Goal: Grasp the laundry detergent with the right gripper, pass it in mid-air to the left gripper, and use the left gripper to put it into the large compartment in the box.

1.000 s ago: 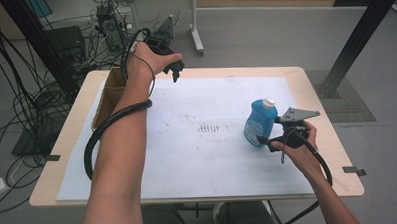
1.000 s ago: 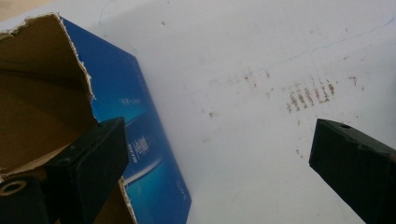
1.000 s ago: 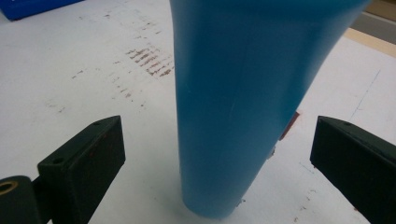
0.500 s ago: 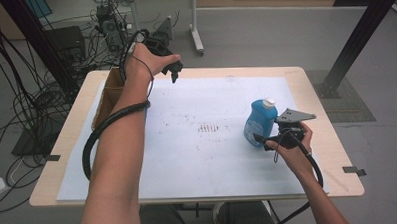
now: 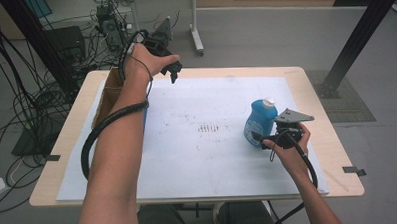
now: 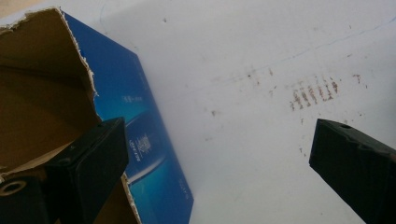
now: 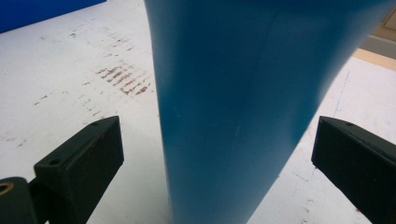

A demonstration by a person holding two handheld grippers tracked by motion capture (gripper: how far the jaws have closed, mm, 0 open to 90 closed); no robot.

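Nearer one blue bottle [image 5: 259, 121]: right gripper [image 5: 261, 138]

Glowing evenly under soft, diffuse overhead light. Casting only faint shadows on the desk [image 5: 208, 156] toward 6 o'clock. Blurring softly on the blue bottle [image 7: 243, 102] up close. Washing out the white sheet [image 6: 261, 56] toward 12 o'clock.
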